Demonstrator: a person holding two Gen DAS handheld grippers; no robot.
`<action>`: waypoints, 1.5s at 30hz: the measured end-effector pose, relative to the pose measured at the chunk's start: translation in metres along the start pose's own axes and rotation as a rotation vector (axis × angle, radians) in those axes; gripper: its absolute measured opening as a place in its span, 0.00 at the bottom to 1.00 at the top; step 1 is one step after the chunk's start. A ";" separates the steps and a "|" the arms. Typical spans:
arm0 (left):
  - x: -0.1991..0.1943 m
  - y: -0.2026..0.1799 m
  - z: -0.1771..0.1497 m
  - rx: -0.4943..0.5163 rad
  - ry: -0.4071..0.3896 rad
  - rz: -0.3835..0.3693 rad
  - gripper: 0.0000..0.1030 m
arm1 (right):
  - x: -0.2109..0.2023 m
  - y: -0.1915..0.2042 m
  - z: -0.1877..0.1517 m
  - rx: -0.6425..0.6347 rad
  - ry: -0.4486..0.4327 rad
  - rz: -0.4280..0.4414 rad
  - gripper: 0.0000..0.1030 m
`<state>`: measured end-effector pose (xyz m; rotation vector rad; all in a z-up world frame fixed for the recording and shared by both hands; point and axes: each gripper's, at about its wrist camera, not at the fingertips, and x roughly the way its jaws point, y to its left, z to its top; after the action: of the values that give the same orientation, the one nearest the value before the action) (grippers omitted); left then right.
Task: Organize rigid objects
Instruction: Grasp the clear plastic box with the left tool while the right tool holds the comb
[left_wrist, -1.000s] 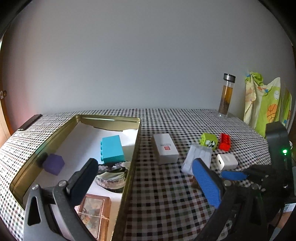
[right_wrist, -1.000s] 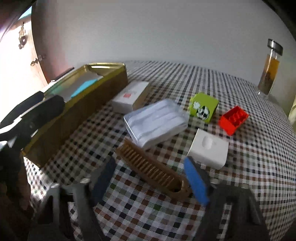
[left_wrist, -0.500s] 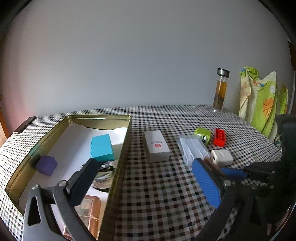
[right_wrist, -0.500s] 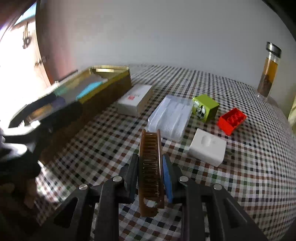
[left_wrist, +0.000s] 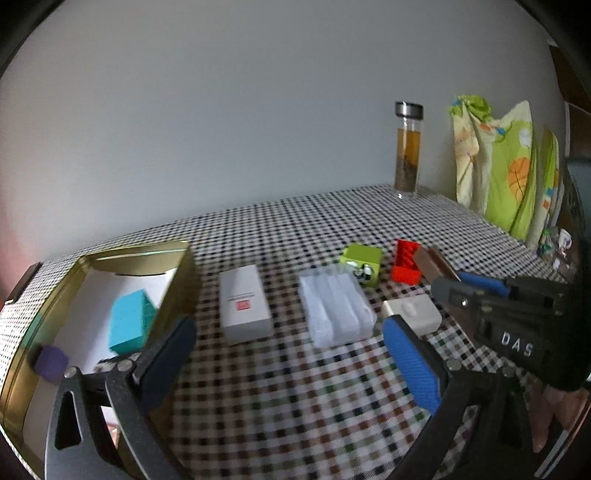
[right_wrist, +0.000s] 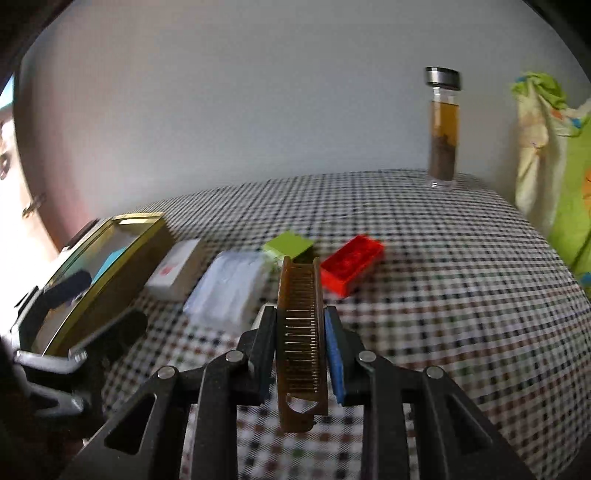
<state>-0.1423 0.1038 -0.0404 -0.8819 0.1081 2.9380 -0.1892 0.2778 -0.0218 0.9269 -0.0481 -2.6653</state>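
My right gripper (right_wrist: 300, 328) is shut on a brown comb (right_wrist: 300, 317) and holds it lifted above the checked table; the comb also shows in the left wrist view (left_wrist: 430, 263). My left gripper (left_wrist: 284, 354) is open and empty, low over the table beside the gold tin (left_wrist: 177, 273). The tin holds a teal block (left_wrist: 129, 321) and a purple cube (left_wrist: 50, 363). On the cloth lie a white box (left_wrist: 243, 302), a clear plastic case (left_wrist: 336, 310), a green block (left_wrist: 362, 262), a red brick (left_wrist: 406, 260) and a white charger (left_wrist: 412, 314).
A glass bottle (left_wrist: 408, 147) of amber liquid stands at the table's back right by the wall. Green and yellow patterned cloth (left_wrist: 509, 170) hangs at the right edge. The tin (right_wrist: 110, 258) lies at the table's left side in the right wrist view.
My right gripper closed on the comb, lifted it off the table and carried it up and back. The left gripper stayed open and shifted right, away from the tin.
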 end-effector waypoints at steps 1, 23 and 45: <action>0.003 -0.003 0.001 0.007 0.008 -0.005 0.99 | 0.000 -0.003 0.001 0.011 -0.005 0.001 0.27; 0.066 -0.027 0.018 0.005 0.203 -0.106 0.77 | 0.013 -0.012 0.015 0.027 -0.017 -0.056 0.27; 0.073 -0.029 0.017 0.011 0.237 -0.110 0.49 | 0.012 -0.013 0.016 0.017 -0.021 -0.073 0.27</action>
<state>-0.2097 0.1375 -0.0683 -1.1901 0.0847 2.7197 -0.2110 0.2850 -0.0179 0.9233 -0.0423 -2.7454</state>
